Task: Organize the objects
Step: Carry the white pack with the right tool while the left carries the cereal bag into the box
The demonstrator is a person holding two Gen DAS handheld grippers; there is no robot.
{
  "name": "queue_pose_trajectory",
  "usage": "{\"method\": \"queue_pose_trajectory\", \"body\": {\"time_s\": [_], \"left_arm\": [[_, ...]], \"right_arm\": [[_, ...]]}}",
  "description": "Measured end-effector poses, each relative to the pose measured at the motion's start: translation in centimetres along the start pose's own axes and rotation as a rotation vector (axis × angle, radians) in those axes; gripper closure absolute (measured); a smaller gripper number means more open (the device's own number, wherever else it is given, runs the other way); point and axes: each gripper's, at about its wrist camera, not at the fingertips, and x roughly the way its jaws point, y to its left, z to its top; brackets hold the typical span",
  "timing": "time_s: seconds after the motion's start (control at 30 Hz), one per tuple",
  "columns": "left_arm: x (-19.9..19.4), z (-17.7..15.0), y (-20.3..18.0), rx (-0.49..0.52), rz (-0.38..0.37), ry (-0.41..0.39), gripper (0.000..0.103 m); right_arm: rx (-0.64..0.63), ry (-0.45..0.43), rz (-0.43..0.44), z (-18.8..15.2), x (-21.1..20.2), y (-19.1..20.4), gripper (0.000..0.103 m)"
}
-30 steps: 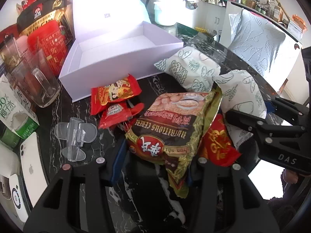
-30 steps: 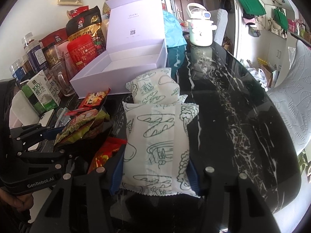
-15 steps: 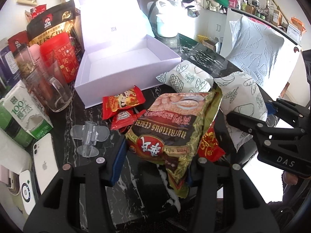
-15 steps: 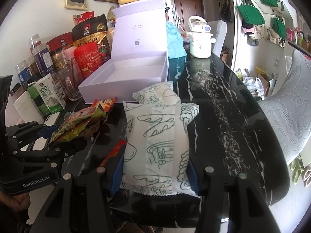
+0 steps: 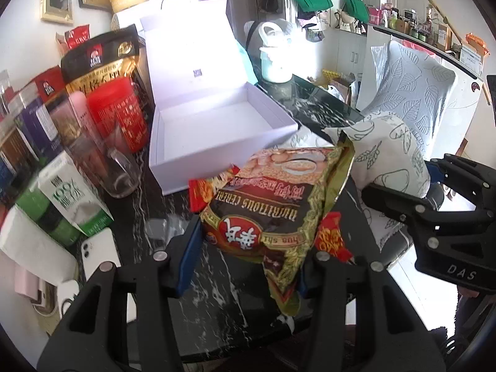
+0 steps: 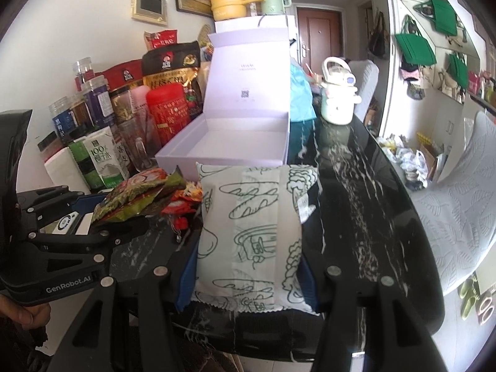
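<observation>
Our left gripper (image 5: 248, 241) has its jaws clenched on the cereal bag (image 5: 272, 198); our right gripper (image 6: 248, 266) grasps the white printed pack (image 6: 251, 232) (open white box (image 6: 223, 152) at frame centre).

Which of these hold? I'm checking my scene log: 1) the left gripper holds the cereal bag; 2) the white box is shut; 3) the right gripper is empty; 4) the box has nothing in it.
1) The left gripper holds the cereal bag: true.
2) The white box is shut: false; its lid stands open.
3) The right gripper is empty: false; it grips a white bread-print packet.
4) The box has nothing in it: true, as far as its visible floor shows.
</observation>
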Motion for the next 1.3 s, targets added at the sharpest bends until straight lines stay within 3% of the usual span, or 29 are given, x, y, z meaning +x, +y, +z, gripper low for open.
{"method": "queue_pose_trajectory", "body": {"time_s": [0.5,1.3], "left_arm": [[2.4,5.4,2.1,0.002,0.004,-0.008,0.055],[13.6,13.4,7.3,-0.045,0.057,0.069,0.055]], "right_arm": [[-0.034,-0.009,0.020,5.4,2.1,-0.4,0.047],[-0.079,0.046,0.067,14.0,13.1,-3.2,0.047]]}}
